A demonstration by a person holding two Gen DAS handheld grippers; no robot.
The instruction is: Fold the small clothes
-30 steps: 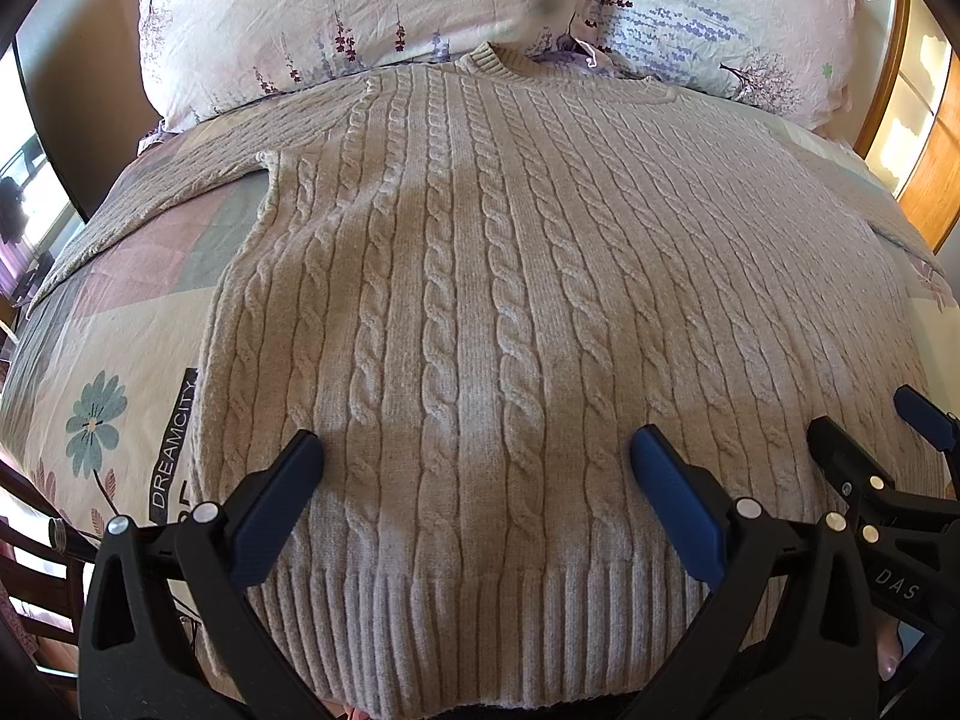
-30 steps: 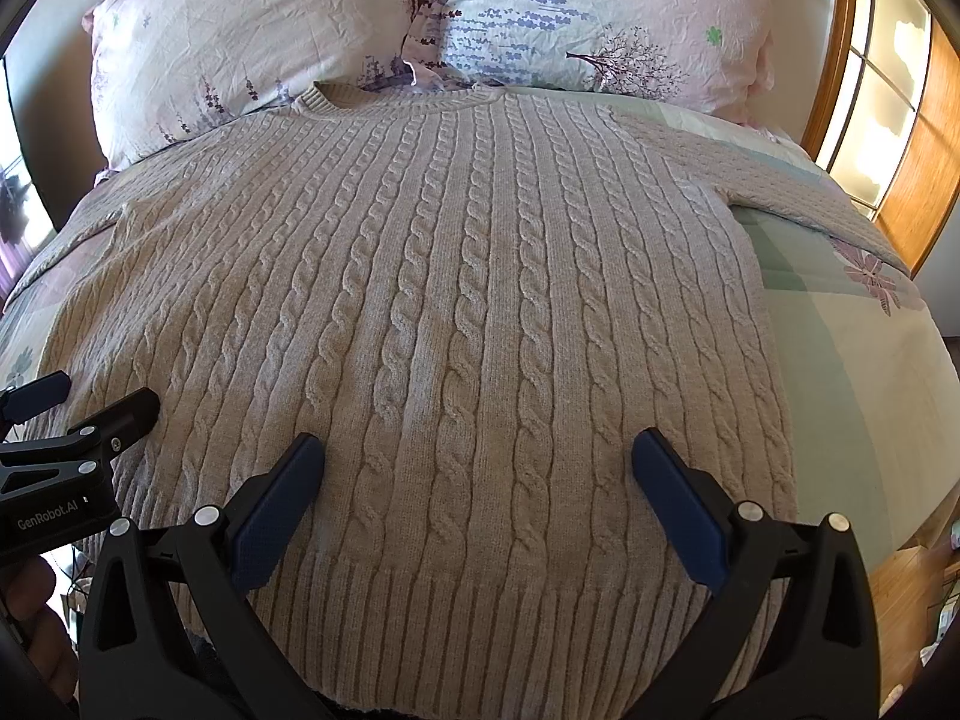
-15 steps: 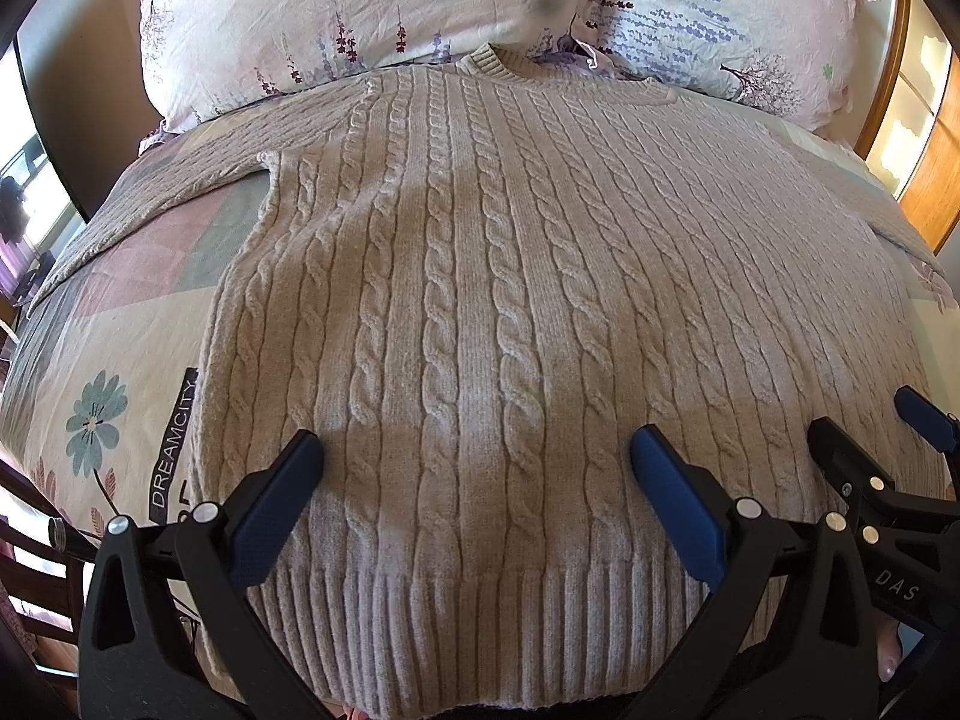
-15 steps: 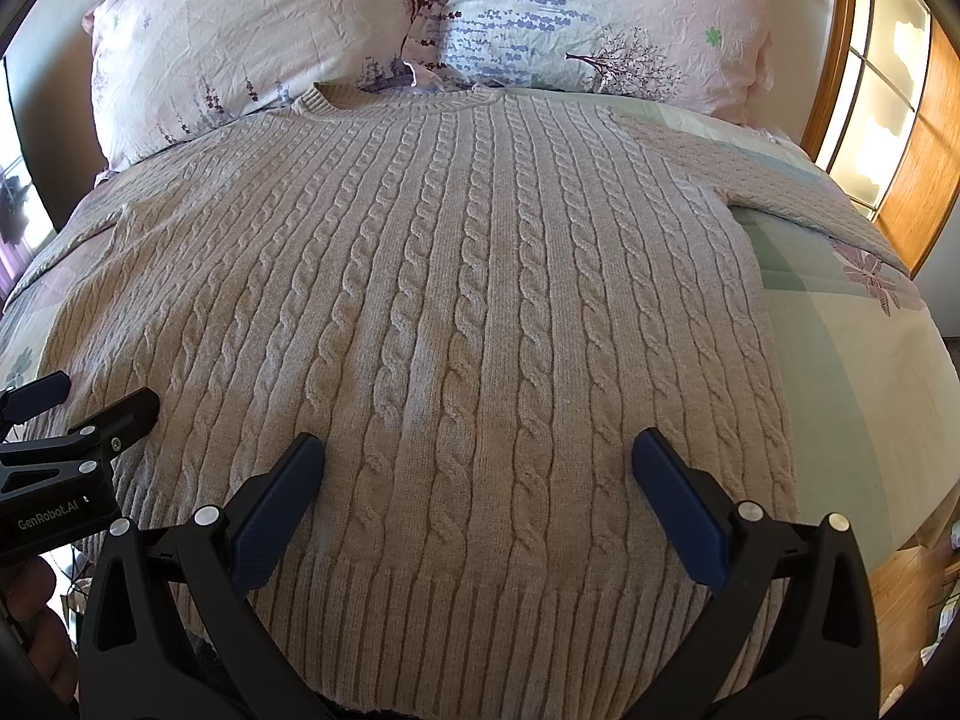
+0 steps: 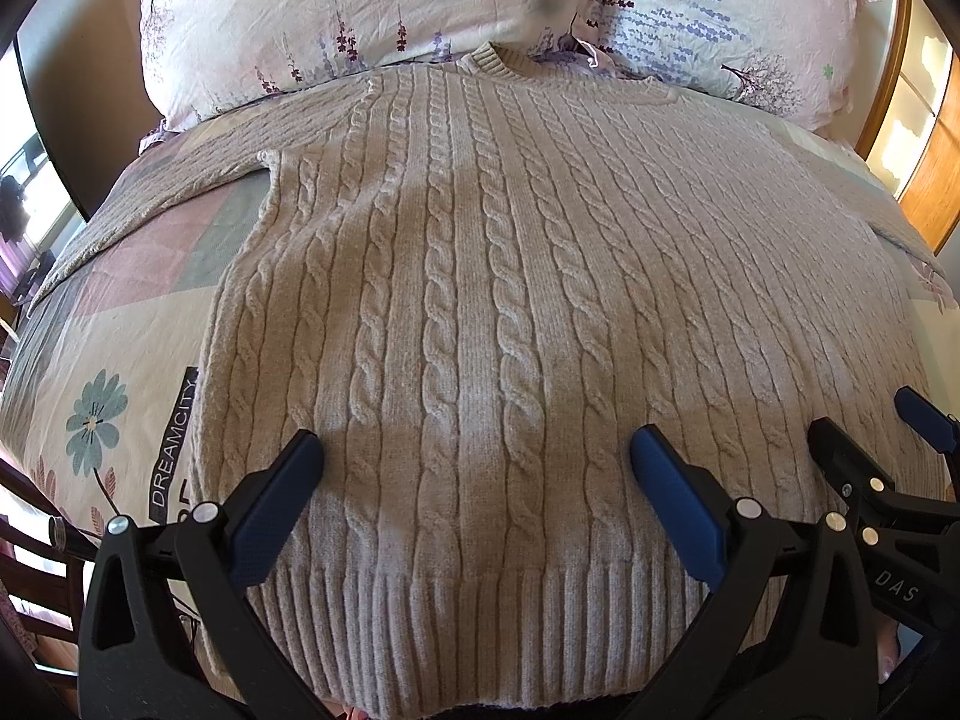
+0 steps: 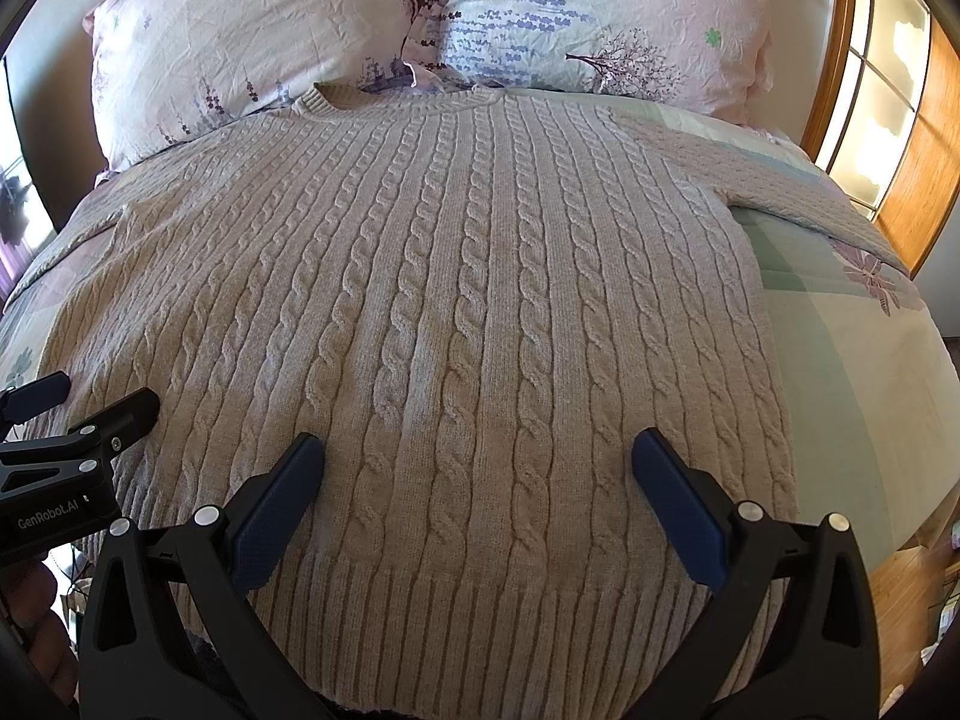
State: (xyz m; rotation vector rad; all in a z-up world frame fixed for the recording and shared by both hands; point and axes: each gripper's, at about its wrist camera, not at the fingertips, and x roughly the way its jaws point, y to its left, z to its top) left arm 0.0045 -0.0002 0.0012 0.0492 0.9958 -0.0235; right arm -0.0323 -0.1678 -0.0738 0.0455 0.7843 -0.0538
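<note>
Black clamp frames, blue-padded fingers (image 5: 672,492), silver screws.

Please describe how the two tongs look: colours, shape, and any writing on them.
Both the left tongs and right tongs are black plastic clamp-like frames with triangular cut-outs, silver rivets and dark blue pads. White lettering reads "GenRobot.AI" on the left body and "DAS" on the right.

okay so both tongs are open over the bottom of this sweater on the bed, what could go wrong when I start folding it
1. The sweater is thick cable knit; the open left tongs may pinch only the top layer at the hem, so the layers could separate.
2. Both sleeves lie spread out; folding up the hem first could trap them unevenly.
3. The collar touches the pillows; a pull could drag them.
</note>
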